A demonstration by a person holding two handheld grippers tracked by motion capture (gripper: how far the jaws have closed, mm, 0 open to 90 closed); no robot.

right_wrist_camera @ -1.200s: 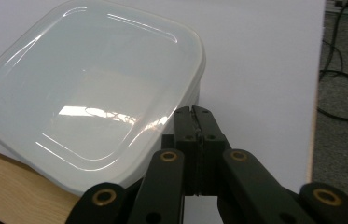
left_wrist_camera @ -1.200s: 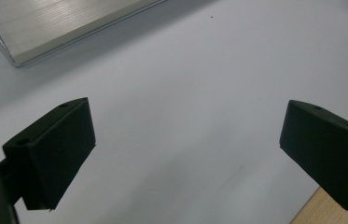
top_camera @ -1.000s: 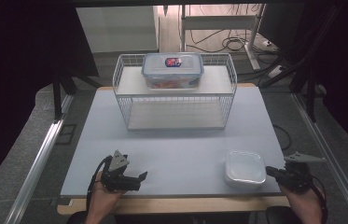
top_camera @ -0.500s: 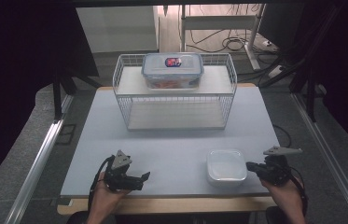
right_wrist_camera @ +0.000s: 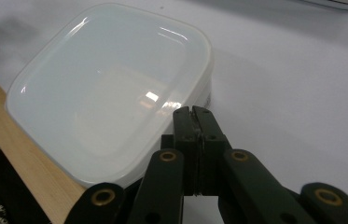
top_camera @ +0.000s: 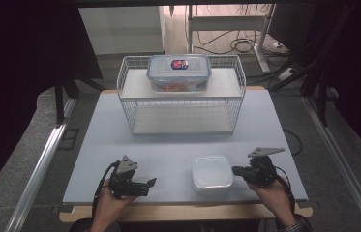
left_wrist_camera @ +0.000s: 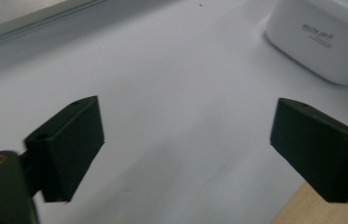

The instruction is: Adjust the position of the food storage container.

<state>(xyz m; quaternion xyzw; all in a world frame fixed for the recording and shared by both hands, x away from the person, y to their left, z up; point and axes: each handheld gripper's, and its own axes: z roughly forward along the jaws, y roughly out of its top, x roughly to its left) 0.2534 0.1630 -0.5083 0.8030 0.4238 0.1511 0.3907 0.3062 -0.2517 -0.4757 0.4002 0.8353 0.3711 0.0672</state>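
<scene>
The right gripper (top_camera: 238, 170), jaws pressed together, has pushed the white lidded container (top_camera: 212, 174) leftward; it now sits at its tips. The left gripper (top_camera: 150, 182), jaws apart and just narrowing, waits empty beyond, likely to receive it.

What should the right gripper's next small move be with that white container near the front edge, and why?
Probably keep nudging the white container a little further toward the left gripper. The right gripper is shut, its tips at the container's side, so it pushes rather than grips. The left gripper's jaws are open with only bare table between them, and they have just been closing a little, while the container sits well short of them.
</scene>
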